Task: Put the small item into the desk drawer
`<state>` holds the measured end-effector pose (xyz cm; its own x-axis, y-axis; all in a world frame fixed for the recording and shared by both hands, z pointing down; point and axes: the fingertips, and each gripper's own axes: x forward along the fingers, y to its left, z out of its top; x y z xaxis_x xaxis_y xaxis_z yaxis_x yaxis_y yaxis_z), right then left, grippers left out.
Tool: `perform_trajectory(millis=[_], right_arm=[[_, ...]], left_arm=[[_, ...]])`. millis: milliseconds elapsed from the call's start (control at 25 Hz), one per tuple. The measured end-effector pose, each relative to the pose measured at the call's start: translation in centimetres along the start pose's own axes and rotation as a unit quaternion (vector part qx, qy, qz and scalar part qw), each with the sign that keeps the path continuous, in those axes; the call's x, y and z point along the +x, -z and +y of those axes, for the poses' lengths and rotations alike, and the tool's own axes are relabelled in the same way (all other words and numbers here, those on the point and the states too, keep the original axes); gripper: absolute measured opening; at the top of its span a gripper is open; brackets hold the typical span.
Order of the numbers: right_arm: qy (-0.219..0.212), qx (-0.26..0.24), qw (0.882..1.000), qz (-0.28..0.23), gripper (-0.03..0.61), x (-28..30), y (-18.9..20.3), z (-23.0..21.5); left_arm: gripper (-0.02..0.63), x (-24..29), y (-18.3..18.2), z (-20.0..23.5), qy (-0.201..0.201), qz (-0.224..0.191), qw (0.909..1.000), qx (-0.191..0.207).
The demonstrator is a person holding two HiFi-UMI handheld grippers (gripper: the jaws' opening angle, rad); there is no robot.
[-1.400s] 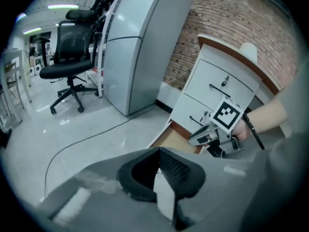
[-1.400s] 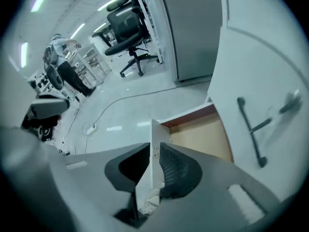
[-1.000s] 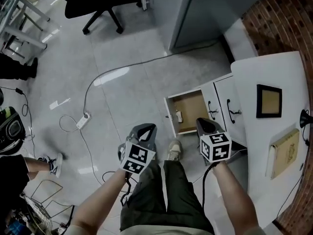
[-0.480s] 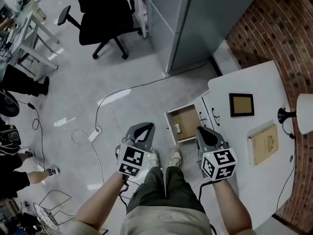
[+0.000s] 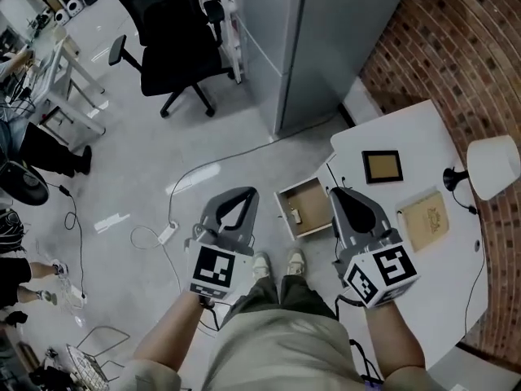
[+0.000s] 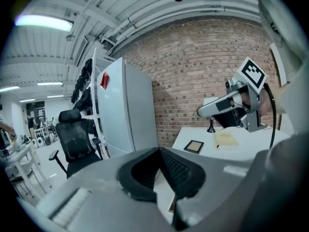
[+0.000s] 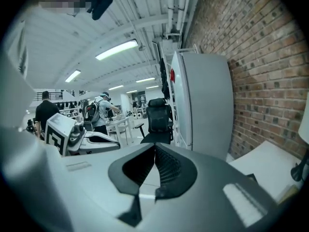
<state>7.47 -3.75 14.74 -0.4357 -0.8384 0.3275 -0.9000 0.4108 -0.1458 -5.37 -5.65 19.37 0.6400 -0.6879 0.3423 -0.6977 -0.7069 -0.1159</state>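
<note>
Under the white desk [image 5: 456, 300] the desk drawer [image 5: 313, 194] stands pulled open. A small pale item [image 5: 294, 215] lies inside it near its left wall. My left gripper [image 5: 244, 194] is held up left of the drawer, shut and empty; in its own view [image 6: 158, 149] the tips meet. My right gripper [image 5: 342, 192] hangs over the drawer's right edge. Its jaws are closing the last bit and meet at the tips [image 7: 154, 145] with nothing between them. Each gripper shows in the other's view: the right gripper [image 6: 231, 105], the left gripper [image 7: 91, 140].
On the desk lie a picture frame [image 5: 382, 166] and a tan notebook [image 5: 425, 220], with a lamp [image 5: 492, 165] behind them. A grey cabinet [image 5: 326, 39] and a black office chair [image 5: 175, 47] stand behind. A cable with a power strip [image 5: 168, 233] lies on the floor. My feet [image 5: 277, 263] are below the drawer.
The view has pulled back and turned, so the drawer looks smaller and more of the desk shows. Both grippers have stayed up on either side of the drawer; the item stays in it.
</note>
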Motion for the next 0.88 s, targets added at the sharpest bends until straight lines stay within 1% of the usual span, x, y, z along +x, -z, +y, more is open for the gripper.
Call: perform_trajectory(millis=[80, 160, 200, 280, 360, 440, 560, 800, 880], right_arm=[[-0.005, -0.011, 1.000, -0.024, 0.006, -1.6, -2.4, 1.3], [-0.009, -0.024, 0.999, -0.042, 0.006, -3.1, -4.4, 2.7], [-0.010, -0.036, 0.998, -0.050, 0.006, -3.8, -5.3, 3.3], [-0.007, -0.079, 0.995, -0.067, 0.006, -5.3, -7.1, 4.6], [-0.006, -0.111, 0.990, -0.087, 0.006, -6.6, -8.6, 5.8], [-0.013, -0.111, 0.988, -0.105, 0.006, -7.7, -10.1, 6.7], [-0.019, -0.112, 0.986, -0.124, 0.006, -9.3, -11.8, 7.8], [-0.026, -0.097, 0.982, -0.161, 0.003, -12.1, -14.0, 8.9], [-0.026, -0.100, 0.981, -0.164, 0.003, -12.4, -14.3, 9.3]], left_arm=[[0.003, -1.7, -2.6, -0.2, -0.004, -0.020, 0.9998, -0.001], [0.003, -3.3, -4.8, -0.5, -0.004, -0.031, 0.9995, 0.008], [0.003, -4.0, -5.9, -0.7, -0.006, -0.037, 0.9993, 0.005], [0.003, -5.1, -7.9, -1.0, -0.015, -0.050, 0.9986, -0.009], [0.003, -6.2, -9.6, -1.3, -0.023, -0.065, 0.9976, -0.007], [0.003, -7.4, -11.3, -1.5, -0.030, -0.078, 0.9965, 0.003], [0.003, -9.5, -13.2, -1.8, -0.036, -0.091, 0.9952, 0.006], [0.003, -12.0, -16.1, -3.6, -0.030, -0.117, 0.9925, 0.020], [0.003, -12.5, -16.7, -4.1, -0.026, -0.125, 0.9915, 0.024]])
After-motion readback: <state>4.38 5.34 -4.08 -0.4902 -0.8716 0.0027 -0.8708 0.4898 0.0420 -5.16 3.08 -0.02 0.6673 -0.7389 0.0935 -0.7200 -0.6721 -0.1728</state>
